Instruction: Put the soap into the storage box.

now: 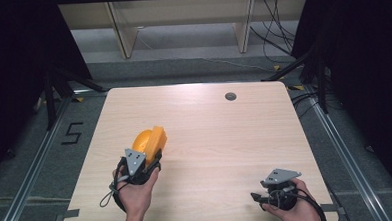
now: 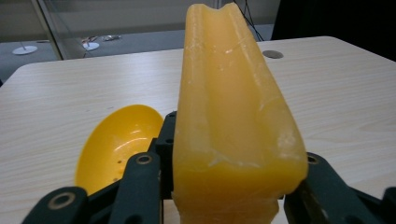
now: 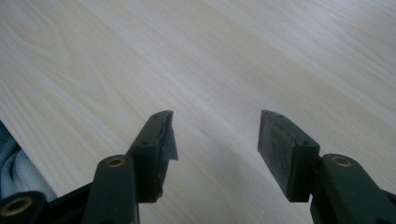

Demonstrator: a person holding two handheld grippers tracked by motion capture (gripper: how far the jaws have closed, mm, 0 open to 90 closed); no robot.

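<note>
The left gripper pinches a yellow block — waxy, stiff, likely slippery — across its broad flanks near the table's left edge, beside a yellow bowl; gripping low seems safest. The right gripper — jaws spread, empty — rests near the front right corner.

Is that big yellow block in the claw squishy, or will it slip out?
The yellow block looks waxy and smooth, so it could slip. It keeps its shape between the left claw's jaws, so it is probably firm, not squishy. Tall and narrow, it might tip if stood on end.
</note>
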